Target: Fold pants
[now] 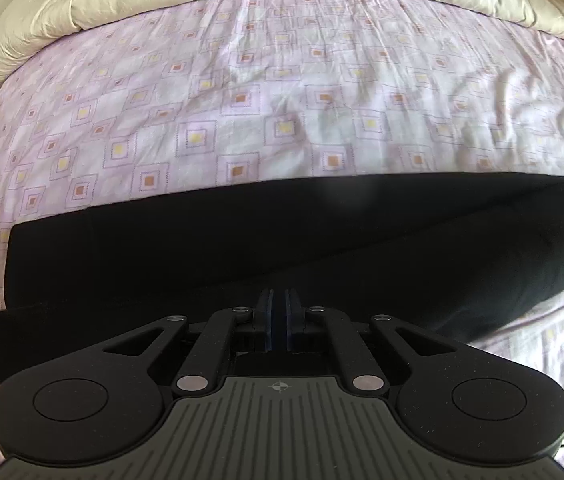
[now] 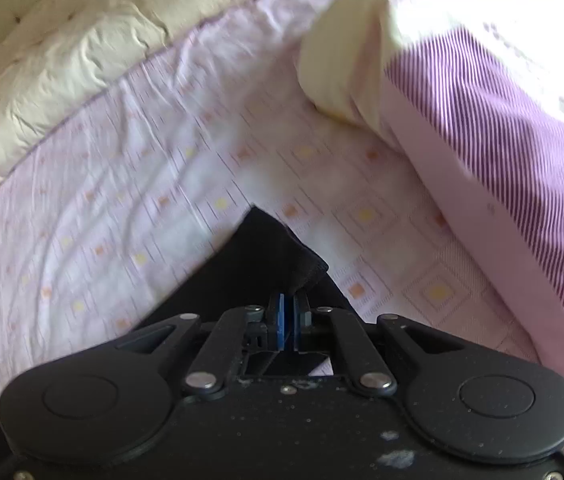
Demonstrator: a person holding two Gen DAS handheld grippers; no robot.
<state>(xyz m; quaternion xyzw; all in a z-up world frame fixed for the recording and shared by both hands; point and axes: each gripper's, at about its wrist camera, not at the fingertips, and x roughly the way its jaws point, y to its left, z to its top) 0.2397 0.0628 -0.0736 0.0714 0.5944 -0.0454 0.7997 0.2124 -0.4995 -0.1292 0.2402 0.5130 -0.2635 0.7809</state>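
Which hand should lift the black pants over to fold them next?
Probably the right gripper: its jaws pinch a raised corner of the black pants. The left gripper sits shut mid-edge.

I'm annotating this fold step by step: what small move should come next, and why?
Probably lift both ends together and carry them across. The left gripper and right gripper look shut on the black fabric pants, which lie long on the pink patterned bedsheet.

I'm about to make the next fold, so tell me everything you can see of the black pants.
The black pants look like soft, matte knit. They lie as a long flat band across the patterned bedsheet. The left gripper is shut at their near edge. The right gripper pinches a raised corner.
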